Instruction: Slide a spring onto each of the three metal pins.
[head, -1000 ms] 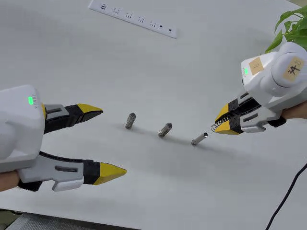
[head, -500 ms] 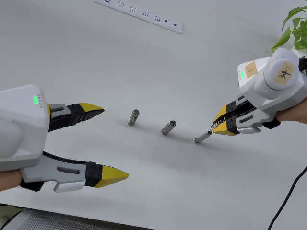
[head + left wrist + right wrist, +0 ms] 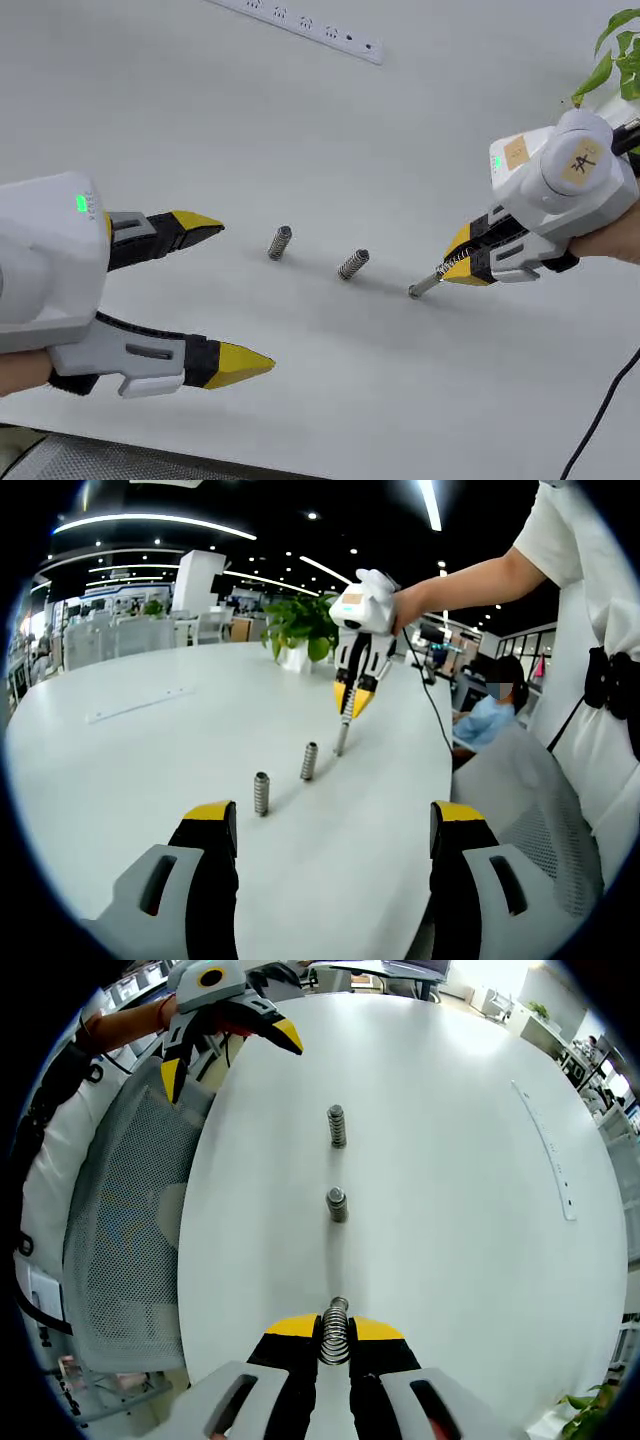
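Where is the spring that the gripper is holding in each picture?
Head view: the held spring is right of middle, in the right gripper.
Left gripper view: the held spring is upper middle, under yellow tips.
Right gripper view: the held spring is bottom centre, between the jaws.
Landmark: the nearest sprung pin.

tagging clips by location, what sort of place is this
Probably an open-plan office: a big white table with a power strip, a potted plant, a mesh chair and long ceiling lights.

power strip (image 3: 320, 32) far edge | plant (image 3: 615, 55) right corner | mesh chair (image 3: 120, 1220)
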Motion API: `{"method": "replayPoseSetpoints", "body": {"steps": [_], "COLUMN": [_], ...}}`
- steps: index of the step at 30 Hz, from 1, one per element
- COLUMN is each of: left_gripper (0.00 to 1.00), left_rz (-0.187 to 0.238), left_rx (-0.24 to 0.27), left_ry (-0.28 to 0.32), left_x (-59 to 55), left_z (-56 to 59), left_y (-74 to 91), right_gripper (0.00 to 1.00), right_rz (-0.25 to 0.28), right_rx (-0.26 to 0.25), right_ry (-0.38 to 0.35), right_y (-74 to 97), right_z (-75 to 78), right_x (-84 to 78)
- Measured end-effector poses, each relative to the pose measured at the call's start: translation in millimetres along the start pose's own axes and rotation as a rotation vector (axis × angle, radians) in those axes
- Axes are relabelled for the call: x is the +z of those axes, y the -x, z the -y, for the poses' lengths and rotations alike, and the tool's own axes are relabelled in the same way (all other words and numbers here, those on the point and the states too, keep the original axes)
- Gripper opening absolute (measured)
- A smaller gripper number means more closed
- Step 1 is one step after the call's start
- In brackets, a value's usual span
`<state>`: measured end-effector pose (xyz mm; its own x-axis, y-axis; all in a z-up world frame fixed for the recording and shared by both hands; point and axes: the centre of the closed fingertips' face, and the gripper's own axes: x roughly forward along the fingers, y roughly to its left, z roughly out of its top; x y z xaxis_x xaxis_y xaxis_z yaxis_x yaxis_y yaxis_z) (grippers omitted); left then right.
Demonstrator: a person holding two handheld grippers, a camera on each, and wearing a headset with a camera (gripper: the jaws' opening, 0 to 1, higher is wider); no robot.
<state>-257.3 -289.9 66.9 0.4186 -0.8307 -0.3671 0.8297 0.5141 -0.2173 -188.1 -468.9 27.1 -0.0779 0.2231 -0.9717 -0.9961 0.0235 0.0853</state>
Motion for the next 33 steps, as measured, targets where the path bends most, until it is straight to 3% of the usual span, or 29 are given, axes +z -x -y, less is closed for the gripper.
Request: {"method": "replayPoseSetpoints", "body": {"steps": [33], "left_gripper": [0.76], "left_rz": [0.010], "left_rx": [-0.017], "left_ry": [0.019], "left_x": [-0.2], "left_z": [5.5], "left_y": [-1.5], "right_gripper": [0.08], "right_rz": [-0.021], "right_rx": [0.000], "right_ry": [0.020], "right_y": [-18.6], "right_z": [2.9], "right_x": [-8.0]}}
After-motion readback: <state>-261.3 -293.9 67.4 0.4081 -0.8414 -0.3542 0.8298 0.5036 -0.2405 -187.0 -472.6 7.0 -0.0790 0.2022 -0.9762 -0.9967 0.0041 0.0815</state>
